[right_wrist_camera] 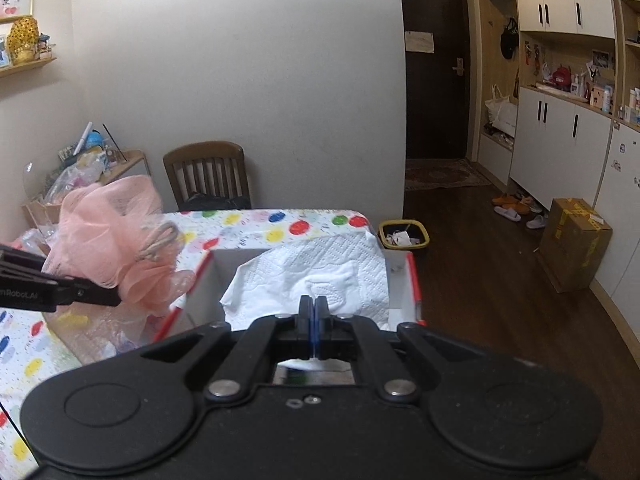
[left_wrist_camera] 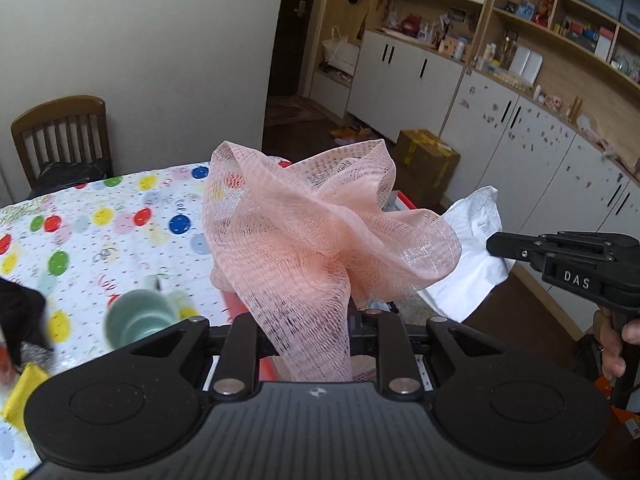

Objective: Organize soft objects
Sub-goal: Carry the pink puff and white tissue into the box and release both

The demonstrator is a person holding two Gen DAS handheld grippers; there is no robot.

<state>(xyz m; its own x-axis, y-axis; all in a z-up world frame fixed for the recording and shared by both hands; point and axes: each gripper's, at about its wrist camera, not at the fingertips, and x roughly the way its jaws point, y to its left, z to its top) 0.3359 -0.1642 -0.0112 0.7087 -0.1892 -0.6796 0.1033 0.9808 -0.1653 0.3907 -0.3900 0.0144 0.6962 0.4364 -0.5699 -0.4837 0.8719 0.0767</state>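
The left gripper (left_wrist_camera: 308, 344) pinches the pink mesh bath sponge (left_wrist_camera: 320, 224) by its gathered middle; it looks light, springy, easy to snag. The right gripper (right_wrist_camera: 314, 320) is closed on the white embossed paper towel (right_wrist_camera: 320, 276), thin and easy to tear. Both hang above the red-edged cardboard box (right_wrist_camera: 412, 280); its contents stay hidden.

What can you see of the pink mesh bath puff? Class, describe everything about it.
The pink mesh bath puff is a bunch of ruffled, see-through peach-pink netting, soft and crumpled. A pale cord loop hangs from it in the right wrist view. The left gripper is shut on a gathered part of the netting and holds it in the air, above the spotted tablecloth and beside the red-edged box. Nothing else touches it.
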